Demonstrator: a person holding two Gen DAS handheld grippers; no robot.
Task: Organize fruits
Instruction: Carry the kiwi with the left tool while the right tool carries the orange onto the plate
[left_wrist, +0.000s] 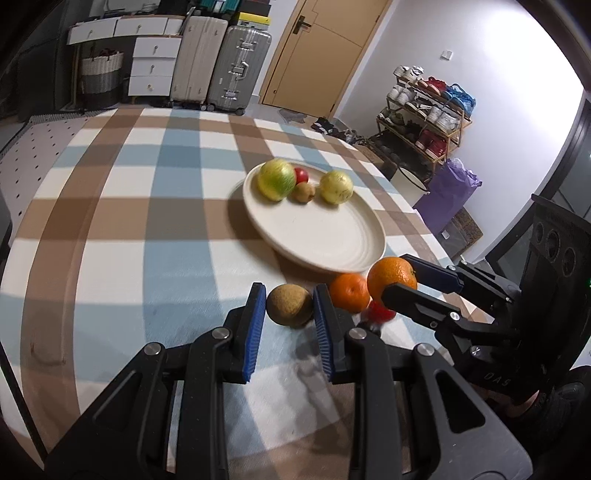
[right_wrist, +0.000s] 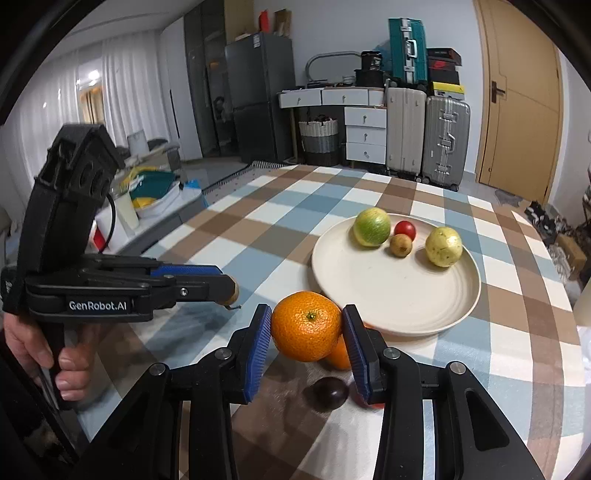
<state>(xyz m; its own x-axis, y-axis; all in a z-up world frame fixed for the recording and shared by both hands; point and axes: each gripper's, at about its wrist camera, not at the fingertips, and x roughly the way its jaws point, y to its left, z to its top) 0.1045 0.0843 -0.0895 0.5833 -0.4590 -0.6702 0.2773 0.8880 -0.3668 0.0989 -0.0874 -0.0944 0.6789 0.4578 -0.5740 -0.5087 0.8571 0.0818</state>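
Near the plate (right_wrist: 397, 325), the right gripper (right_wrist: 306, 328) fingers squeeze a firm, round orange (right_wrist: 306, 325) across its middle, while the left gripper (left_wrist: 290, 306) fingers pinch a small brown fruit (left_wrist: 290, 304).

A round brown fruit (left_wrist: 290, 305) sits clamped between two blue pads, off the checked cloth. An orange (right_wrist: 306, 326), stem dimple facing up, is pinched between another pair of pads, raised above a second, smaller orange (left_wrist: 349, 292) lying near the plate's near edge. A small red fruit (left_wrist: 378, 311) and a dark plum-like fruit (right_wrist: 330, 393) lie close by on the cloth. On the far part of the cream plate (right_wrist: 399, 295) rest a green-yellow fruit (right_wrist: 371, 226), a red tomato (right_wrist: 405, 229), a small brown fruit (right_wrist: 401, 245) and a yellow fruit (right_wrist: 443, 246).
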